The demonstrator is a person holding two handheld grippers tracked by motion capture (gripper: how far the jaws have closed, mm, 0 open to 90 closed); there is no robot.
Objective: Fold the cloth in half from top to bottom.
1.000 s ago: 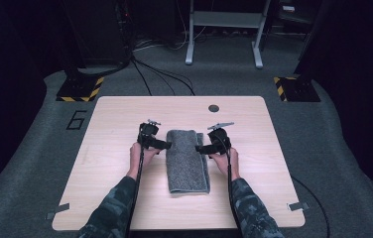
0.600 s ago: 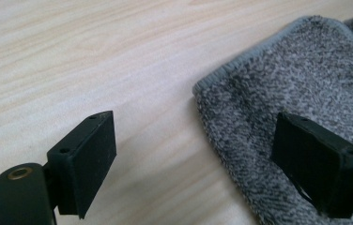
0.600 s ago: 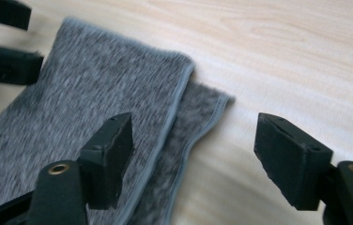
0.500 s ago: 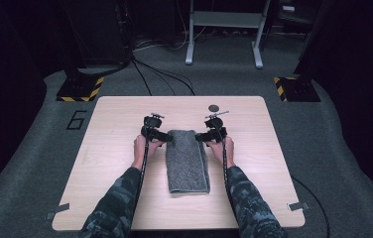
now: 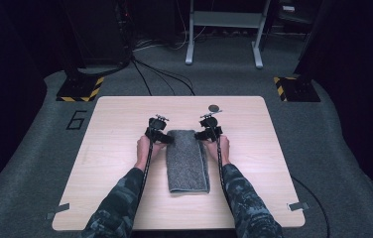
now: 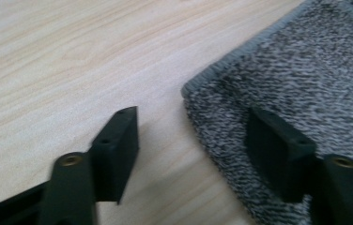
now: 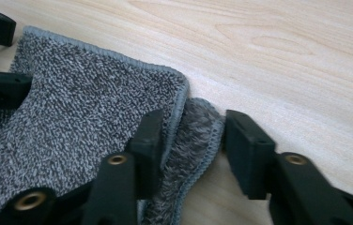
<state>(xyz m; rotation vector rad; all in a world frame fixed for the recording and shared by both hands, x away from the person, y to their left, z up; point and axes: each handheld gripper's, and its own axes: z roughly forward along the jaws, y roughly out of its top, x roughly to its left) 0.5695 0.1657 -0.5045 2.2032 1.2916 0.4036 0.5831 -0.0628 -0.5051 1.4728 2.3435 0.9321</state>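
Both your grippers sit open at the folded grey towel's (image 5: 188, 161) far corners: left gripper (image 5: 157, 134) and right gripper (image 5: 209, 130) each straddle an edge, gripping nothing.

Both grippers moved up the table from the mid-length sides of the folded grey towel (image 5: 188, 161) to its far corners. The left gripper (image 6: 191, 150) came to straddle the far left corner, one jaw over the wood, the other over the cloth, jaws apart. The right gripper (image 7: 191, 140) came to straddle the far right corner, jaws apart around the layered edge. The forearms stretched farther forward.
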